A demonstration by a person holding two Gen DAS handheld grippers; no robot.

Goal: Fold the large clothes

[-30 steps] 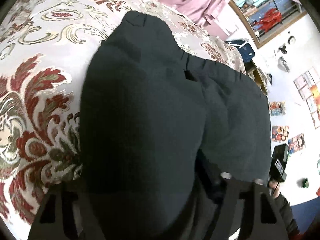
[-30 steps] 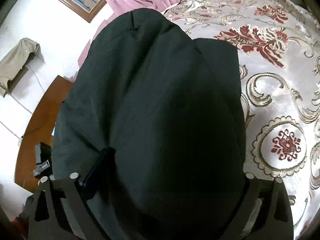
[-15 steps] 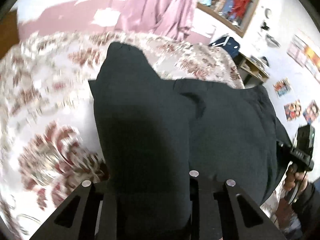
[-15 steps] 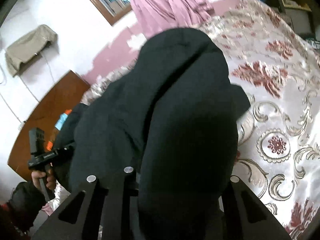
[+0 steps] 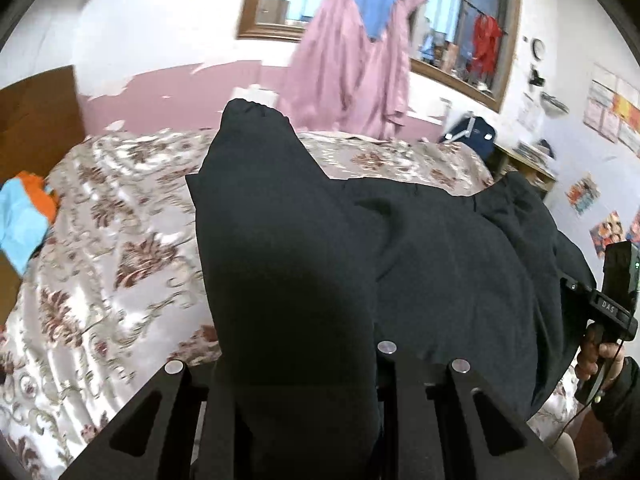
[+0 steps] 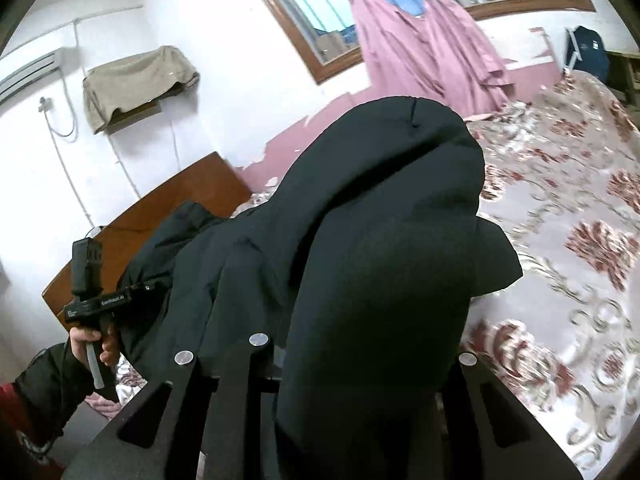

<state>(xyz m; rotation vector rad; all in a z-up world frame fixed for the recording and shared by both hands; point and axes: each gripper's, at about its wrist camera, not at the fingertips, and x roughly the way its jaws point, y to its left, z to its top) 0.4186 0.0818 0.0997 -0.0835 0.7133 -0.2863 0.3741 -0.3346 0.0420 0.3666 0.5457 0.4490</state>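
I have both sides of the dark garment [image 5: 420, 264] pinched now. A second ago the jaws stood wide with cloth lying loose between them; they have just been closing, and the left hand-held gripper [image 5: 296, 396] and right hand-held gripper [image 6: 360, 392] each clamp a thick fold of it. Before, the garment lay flat on the floral bedspread [image 5: 112, 264]; now its near edge hangs lifted from my grippers while the far end trails on the bed. The pink curtain [image 5: 352, 68] and window have come into view.
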